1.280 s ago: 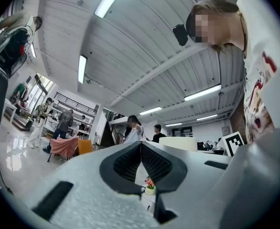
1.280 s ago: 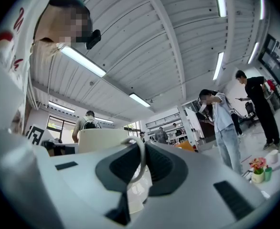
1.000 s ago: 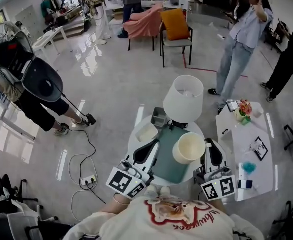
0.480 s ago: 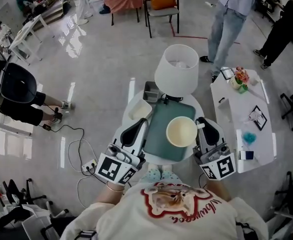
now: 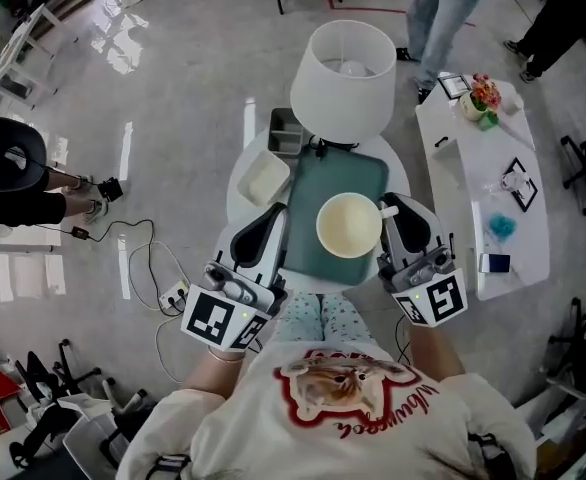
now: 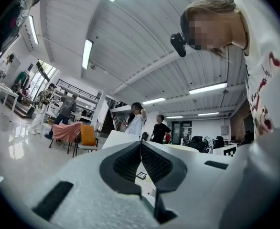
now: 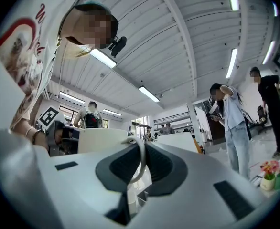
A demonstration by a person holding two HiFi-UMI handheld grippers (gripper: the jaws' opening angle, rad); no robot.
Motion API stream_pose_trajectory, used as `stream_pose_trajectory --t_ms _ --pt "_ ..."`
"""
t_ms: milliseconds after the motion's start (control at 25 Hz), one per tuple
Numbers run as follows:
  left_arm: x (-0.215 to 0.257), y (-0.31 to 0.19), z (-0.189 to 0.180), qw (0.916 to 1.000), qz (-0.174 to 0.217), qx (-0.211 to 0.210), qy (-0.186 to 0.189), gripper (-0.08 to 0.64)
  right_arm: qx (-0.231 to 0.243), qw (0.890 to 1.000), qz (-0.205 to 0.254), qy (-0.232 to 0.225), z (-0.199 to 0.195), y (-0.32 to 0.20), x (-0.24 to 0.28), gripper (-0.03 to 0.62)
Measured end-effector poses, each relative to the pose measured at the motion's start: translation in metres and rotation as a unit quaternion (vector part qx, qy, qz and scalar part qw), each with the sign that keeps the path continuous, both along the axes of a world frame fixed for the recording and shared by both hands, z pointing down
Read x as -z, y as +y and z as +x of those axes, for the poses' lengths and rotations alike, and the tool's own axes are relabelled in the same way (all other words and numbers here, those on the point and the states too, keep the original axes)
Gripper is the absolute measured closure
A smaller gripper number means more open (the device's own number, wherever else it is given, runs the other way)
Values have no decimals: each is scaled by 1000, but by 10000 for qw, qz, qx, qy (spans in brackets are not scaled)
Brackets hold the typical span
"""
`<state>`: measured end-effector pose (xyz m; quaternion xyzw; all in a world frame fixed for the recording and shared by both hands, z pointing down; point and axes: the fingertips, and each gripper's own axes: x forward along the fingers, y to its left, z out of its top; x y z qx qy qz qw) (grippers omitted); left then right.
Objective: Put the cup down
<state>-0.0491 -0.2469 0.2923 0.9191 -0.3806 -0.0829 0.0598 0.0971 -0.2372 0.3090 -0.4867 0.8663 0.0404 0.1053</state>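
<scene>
Cup [image 5: 349, 225] seemingly above teal tray [image 5: 313, 198], round table [image 5: 401, 176]

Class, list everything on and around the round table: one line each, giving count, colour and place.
round table: one, white, centre
tray: one, dark green, on the round table
cup: one, cream, over the tray
lampshade: one, white, behind the tray
dish: one, white, left of the tray
box: one, grey, beyond the dish
side table: one, white, far right
left gripper: one, white-black, left of the tray, shut, empty
right gripper: one, white-black, shut on the cup's handle
</scene>
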Motion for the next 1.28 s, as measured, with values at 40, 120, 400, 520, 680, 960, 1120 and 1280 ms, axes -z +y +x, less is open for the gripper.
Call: stream_pose_trajectory --t_ms 40,120,400,520,680,960,1120,1280 --pt "-4 -2 2 10000 -27 -9 2 543 8 10000 -14 7 1 -2 -4 545" --pt "-10 -6 4 10000 -76 0 12 543 29 10000 -28 25 1 -7 -12 545" --pt "-33 -16 1 9996 -286 53 -70 543 50 9996 -287 -60 -2 -23 -43 545" --pt "-45 -16 3 9991 -403 60 -103 543 94 9992 -365 -96 -5 -26 -56 545" --pt "-61 -17 2 9985 -523 108 -135 543 181 9987 -476 -45 -9 -32 -79 545" --pt "-83 -29 -12 9973 -626 335 -180 543 324 9967 -741 105 -16 -44 -124 545" --pt "-94 -31 -19 9962 -716 460 -196 543 420 9955 -843 109 -23 -46 -139 545" --pt "-104 -28 -19 9954 -802 483 -208 543 505 9946 -896 122 -30 -48 -151 545"
